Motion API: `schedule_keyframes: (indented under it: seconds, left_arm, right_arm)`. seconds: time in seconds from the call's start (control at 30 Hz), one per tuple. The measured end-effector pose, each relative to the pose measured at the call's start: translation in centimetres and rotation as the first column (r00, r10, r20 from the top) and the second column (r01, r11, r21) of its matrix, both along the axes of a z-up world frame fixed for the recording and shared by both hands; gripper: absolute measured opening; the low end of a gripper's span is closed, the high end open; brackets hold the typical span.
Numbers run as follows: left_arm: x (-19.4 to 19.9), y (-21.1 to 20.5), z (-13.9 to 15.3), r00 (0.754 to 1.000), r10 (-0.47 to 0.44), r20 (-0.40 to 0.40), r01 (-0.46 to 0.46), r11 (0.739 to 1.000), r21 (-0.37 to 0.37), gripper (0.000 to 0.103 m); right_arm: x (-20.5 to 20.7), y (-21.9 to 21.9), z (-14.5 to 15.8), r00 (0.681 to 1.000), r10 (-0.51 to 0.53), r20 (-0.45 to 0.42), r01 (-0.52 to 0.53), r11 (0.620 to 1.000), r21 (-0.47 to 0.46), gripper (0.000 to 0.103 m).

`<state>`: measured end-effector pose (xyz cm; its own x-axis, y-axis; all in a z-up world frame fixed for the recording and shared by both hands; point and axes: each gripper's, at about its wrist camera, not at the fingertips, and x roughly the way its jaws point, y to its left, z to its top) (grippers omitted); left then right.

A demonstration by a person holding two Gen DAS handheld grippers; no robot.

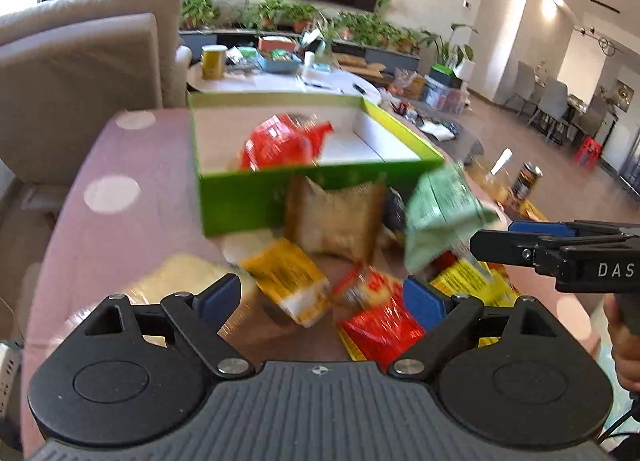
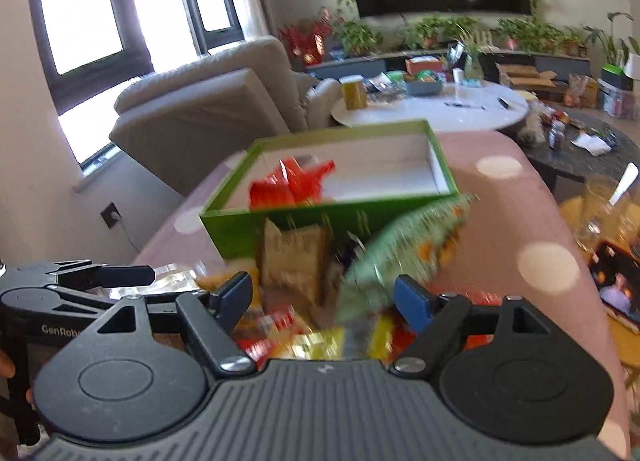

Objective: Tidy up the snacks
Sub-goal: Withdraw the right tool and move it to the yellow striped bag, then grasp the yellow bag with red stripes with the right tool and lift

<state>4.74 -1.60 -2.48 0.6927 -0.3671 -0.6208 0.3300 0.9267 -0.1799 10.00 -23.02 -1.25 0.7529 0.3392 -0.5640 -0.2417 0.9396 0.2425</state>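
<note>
Setting: a pink, white-dotted tablecloth covers the table; an open green cardboard box with a white lining stands at its far side.
Box contents: one crinkled red foil snack packet lies inside, the rest of the floor bare.
Loose snacks: a brown paper-look pouch leans against the box front; a yellow-orange sachet and a red-and-yellow packet lie in the heap nearer the onlooker.
Right gripper: its jaws stand part-way apart with a pale green printed snack bag between them, raised above the heap beside the box's near corner; whether the pads truly pinch it is not clear (blur hides the contact).
Left gripper: jaws spread wide and empty, poised low over the heap.
Step in hand: carrying the green bag toward the box.
Next move: probably lift it over the near wall, let go above the bare floor, while the left picks a sachet.
</note>
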Motion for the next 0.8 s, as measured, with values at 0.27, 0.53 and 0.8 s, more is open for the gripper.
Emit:
schedule_keyframes:
  seconds: [0.27,0.53,0.8]
  left_arm:
    - [-1.6,-1.8,-1.5,0.999,-0.039,-0.038,0.040,0.999,0.027,0.087]
    - [-2.2,-3.4,-2.4,0.993,-0.103,-0.060,0.105,0.994,0.037,0.087]
    - [-2.1,-4.4,-3.4,0.981,-0.163,-0.106,0.166,0.986,0.025,0.087]
  right_arm:
    - [-1.9,-1.0,-1.4,0.999,-0.023,-0.048,0.024,1.000,0.015,0.066]
    - [-2.0,-1.1,-3.1,0.993,-0.011,-0.120,0.014,1.000,0.028,0.065]
    - [-2.2,-1.2,-3.3,0.992,-0.007,-0.129,0.011,0.999,0.037,0.065]
